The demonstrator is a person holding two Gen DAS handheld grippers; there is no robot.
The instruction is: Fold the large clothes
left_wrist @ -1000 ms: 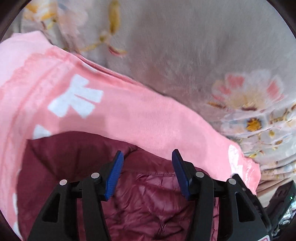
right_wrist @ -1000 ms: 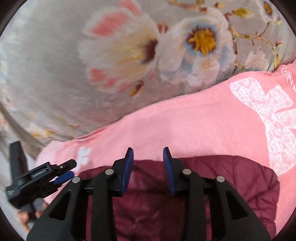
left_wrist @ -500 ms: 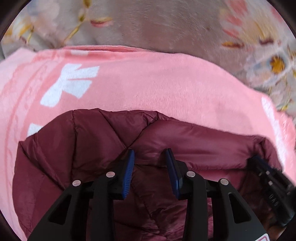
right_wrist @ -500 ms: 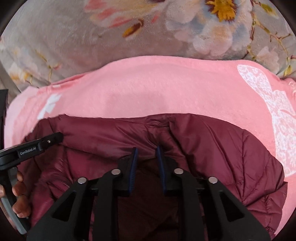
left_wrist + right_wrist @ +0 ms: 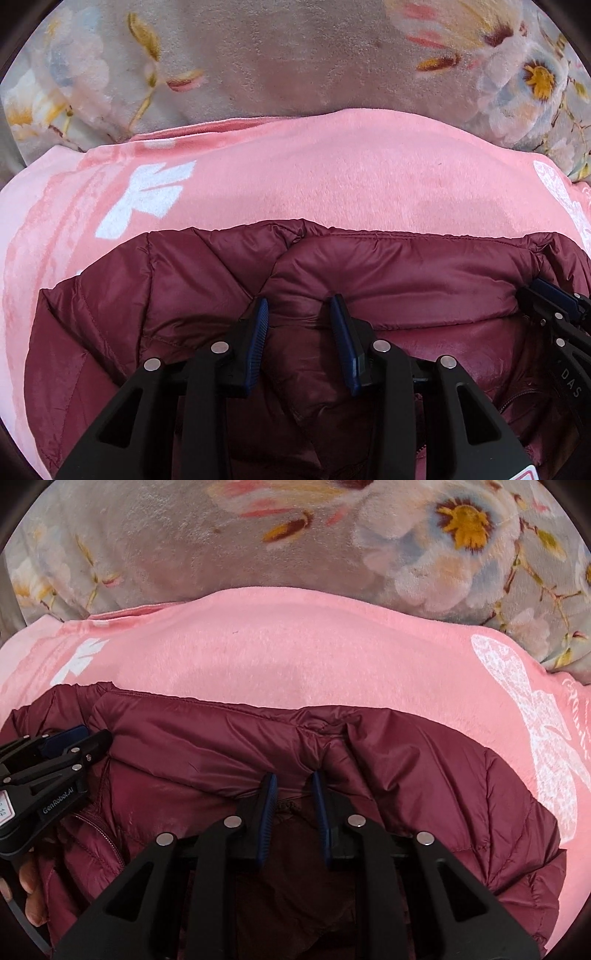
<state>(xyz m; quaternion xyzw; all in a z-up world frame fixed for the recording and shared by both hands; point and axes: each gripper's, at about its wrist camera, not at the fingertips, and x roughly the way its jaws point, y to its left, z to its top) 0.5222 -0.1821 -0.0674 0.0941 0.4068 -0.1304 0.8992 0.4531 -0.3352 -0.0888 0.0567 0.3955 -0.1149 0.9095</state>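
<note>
Both grippers are down on the maroon puffer jacket (image 5: 369, 266), which lies spread on a pink blanket (image 5: 332, 166) with white bow prints, and that blanket sits on a grey floral cover (image 5: 277, 55) running across the twelve o'clock side of both views. In the left wrist view the left gripper (image 5: 299, 314) has a bulge of the jacket's collar fabric between its blue pads (image 5: 260, 332); the jaws have just been closing, and they now sit partly drawn in with the fabric bunched between them, apparently pinched, though the pads' actual contact on the cloth is hard to read. Out at three o'clock in that view the right gripper (image 5: 554, 299) pokes in at the far end of the collar. Over to the right wrist view: the right gripper (image 5: 293, 790) has its jaws narrowed down, they too have just been closing, and a gathered fold of the collar seam is squeezed between the pads (image 5: 267, 805). At nine o'clock the left gripper (image 5: 62, 746) rests on the jacket's other end, with fingertips of the person's hand (image 5: 31, 893) showing below it at about eight o'clock. The jacket's zipper (image 5: 99, 830) runs just beside that gripper, and the quilted shoulder bulges out toward four o'clock.
</note>
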